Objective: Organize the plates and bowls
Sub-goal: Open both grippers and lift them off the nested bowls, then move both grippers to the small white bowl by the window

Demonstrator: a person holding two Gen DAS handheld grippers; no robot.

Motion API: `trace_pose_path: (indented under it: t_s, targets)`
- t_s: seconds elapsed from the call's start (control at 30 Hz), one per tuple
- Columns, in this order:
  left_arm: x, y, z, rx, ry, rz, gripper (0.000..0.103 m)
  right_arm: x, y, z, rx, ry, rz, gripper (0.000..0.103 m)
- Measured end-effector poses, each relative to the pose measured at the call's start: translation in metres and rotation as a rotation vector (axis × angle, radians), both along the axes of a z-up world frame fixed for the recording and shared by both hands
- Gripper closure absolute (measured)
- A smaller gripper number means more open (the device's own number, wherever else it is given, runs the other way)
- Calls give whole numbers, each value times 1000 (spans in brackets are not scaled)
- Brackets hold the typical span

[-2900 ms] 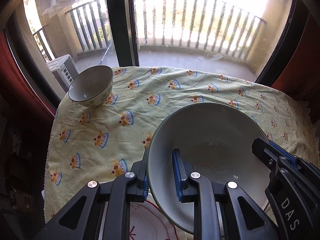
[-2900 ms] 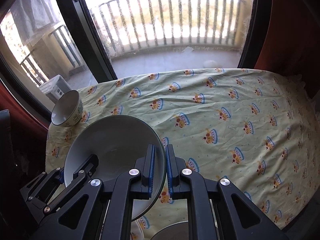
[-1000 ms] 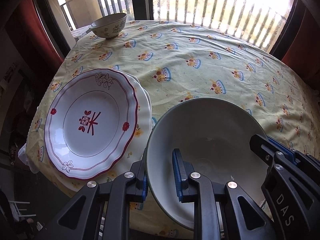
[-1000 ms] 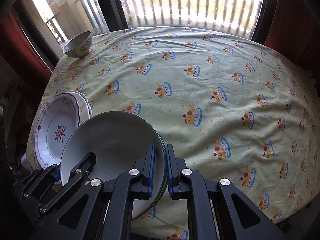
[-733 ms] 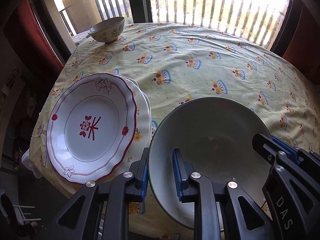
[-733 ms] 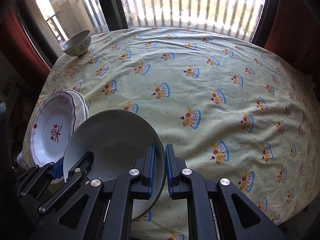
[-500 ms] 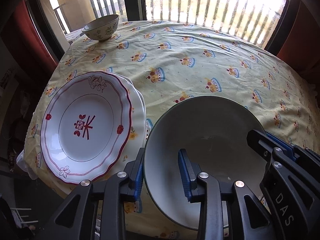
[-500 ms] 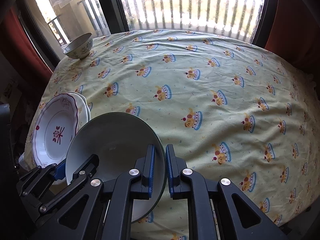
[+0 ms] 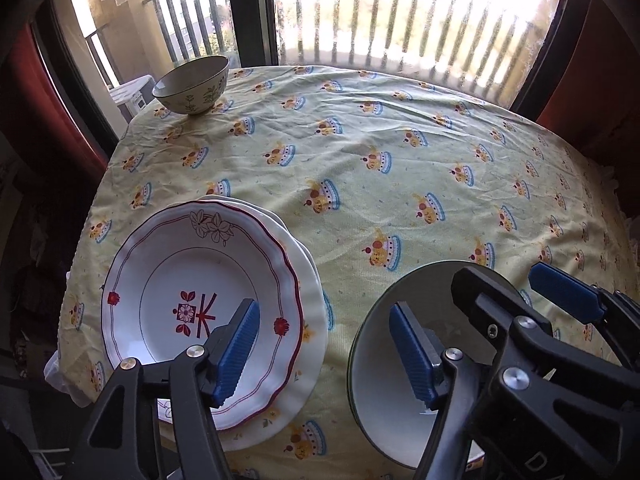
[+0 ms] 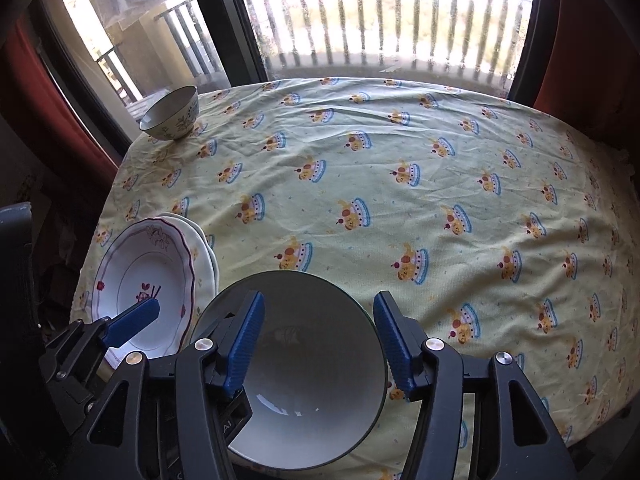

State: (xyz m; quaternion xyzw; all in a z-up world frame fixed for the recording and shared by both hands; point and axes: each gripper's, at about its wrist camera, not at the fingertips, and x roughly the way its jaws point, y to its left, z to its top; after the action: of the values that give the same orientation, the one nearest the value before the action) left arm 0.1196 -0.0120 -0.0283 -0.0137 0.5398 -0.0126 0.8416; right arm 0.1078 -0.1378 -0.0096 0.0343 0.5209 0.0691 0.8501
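Observation:
A large white bowl with a dark green rim rests on the table's near edge. My left gripper is open, one finger over the plates and one over the bowl. My right gripper is open above the bowl, holding nothing. A red-patterned plate lies on a white plate at the near left. A small floral bowl stands at the far left corner.
The round table has a yellow tablecloth with cake prints. A window with a balcony railing is behind it, with red curtains at the sides.
Both grippers have opened and let go of the large bowl, which now sits on the table beside the plates. Both grippers have drawn back and up a little.

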Motion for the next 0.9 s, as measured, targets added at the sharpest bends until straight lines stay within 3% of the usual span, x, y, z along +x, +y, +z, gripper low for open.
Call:
trace_pose_path:
  t_s: [0.1, 0.43, 0.9]
  targets:
    - [10, 14, 7, 3, -21, -14, 30, 9, 13, 5, 5, -10, -14, 28]
    - [55, 70, 27, 12, -65, 1, 18, 50, 66, 27, 16, -53, -55, 24]
    - [130, 136, 36, 27, -128, -30, 18, 120, 138, 38, 4, -98, -101, 22]
